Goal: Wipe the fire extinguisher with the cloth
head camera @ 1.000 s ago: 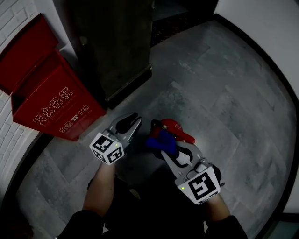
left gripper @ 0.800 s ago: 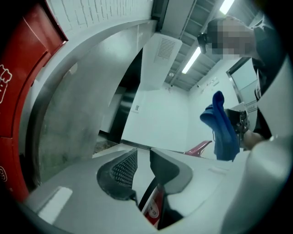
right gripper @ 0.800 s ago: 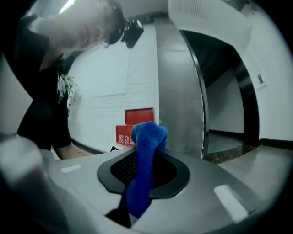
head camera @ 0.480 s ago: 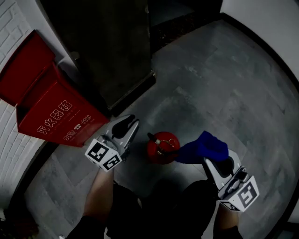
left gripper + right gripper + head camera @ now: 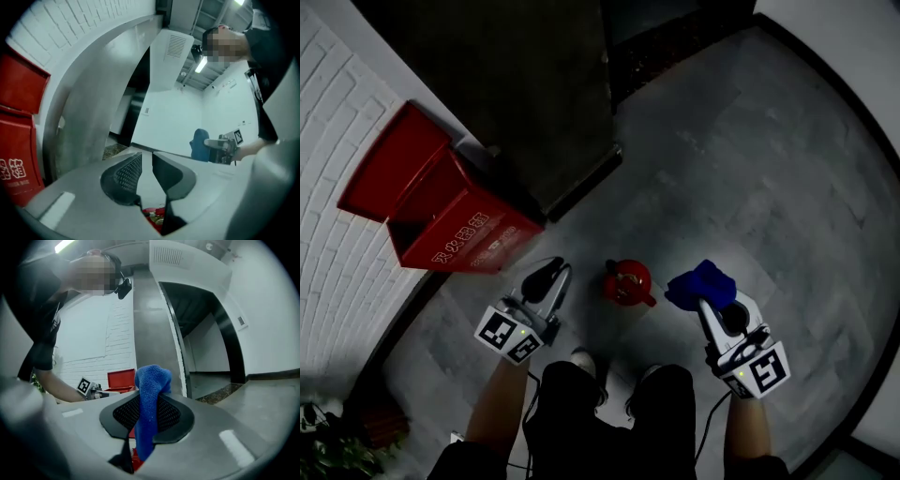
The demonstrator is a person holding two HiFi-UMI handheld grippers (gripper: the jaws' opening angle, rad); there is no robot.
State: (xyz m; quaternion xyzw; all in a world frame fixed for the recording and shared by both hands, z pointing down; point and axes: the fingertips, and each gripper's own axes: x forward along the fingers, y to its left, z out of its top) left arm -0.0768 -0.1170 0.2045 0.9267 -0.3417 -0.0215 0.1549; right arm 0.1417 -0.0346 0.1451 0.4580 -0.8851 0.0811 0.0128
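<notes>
Blue cloth (image 5: 701,281) pinched in right gripper (image 5: 709,302); left gripper (image 5: 549,277) empty, jaws just narrowed, slightly apart. Probably between wipes; next, lower cloth onto fire extinguisher (image 5: 626,279).

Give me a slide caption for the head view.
Seen from above, the right tongs grip a blue cloth beside the red fire extinguisher on the grey floor.

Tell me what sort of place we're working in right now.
Probably an indoor corridor or lobby: a grey tiled floor, a white brick wall and a red fire-equipment box at its foot, with the fire extinguisher standing on the floor nearby.
</notes>
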